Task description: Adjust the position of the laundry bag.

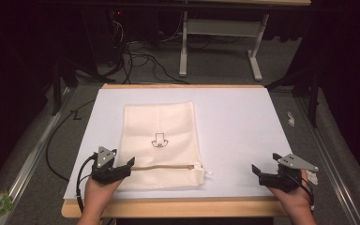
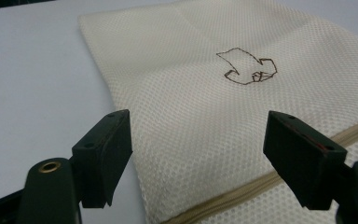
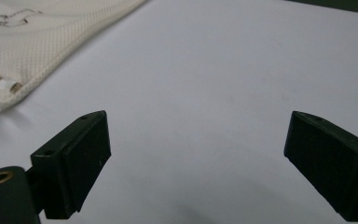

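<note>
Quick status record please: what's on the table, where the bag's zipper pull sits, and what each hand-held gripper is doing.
surface: white tabletop with wooden edge
item: cream mesh fabric bag with a small brown outline print, lying flat
zipper: tan zipper line near the bag's near edge, looks shut; white pull at its right end
left hand-held gripper: open, at the bag's near left corner, holding nothing
right hand-held gripper: open, over bare tabletop, apart from the bag
</note>
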Demonstrator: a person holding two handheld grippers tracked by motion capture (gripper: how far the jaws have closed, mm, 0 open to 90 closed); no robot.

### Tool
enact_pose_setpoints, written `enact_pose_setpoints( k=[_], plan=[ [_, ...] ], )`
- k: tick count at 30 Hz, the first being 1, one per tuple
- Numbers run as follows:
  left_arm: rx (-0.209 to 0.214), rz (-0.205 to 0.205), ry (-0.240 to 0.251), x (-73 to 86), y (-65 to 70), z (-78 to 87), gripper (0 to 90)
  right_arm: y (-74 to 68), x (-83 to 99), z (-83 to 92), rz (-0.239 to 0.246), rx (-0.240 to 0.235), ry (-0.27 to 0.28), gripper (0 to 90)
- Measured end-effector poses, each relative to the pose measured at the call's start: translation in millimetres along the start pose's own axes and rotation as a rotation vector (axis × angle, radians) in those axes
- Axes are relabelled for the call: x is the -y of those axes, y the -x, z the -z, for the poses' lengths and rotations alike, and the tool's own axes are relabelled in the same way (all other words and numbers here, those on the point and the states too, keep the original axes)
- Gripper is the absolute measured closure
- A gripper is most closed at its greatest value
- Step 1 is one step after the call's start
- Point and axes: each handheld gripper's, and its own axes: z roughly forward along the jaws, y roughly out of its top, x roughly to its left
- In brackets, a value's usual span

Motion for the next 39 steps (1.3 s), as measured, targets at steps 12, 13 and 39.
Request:
enact_pose_setpoints(
  k=[12, 13, 39],
  plan=[
    [-0.006, -0.004, -0.011, -5.1, -1.9, -6.8, 25.4, 5.7, 4.6, 7.5, -0.007, 0.009, 0.007, 8.6],
    [-0.006, -0.004, -0.011, -5.1, -1.9, -6.8, 25.4, 5.7, 4.6, 7.5, -0.007, 0.009, 0.007, 8.6],
    [0.001, -0.024, -0.007, -4.8, -2.5, -3.4, 25.2, -83.0, -44.0, -78.6, 0.113, -0.207, -0.069, 15.5]
  ],
)
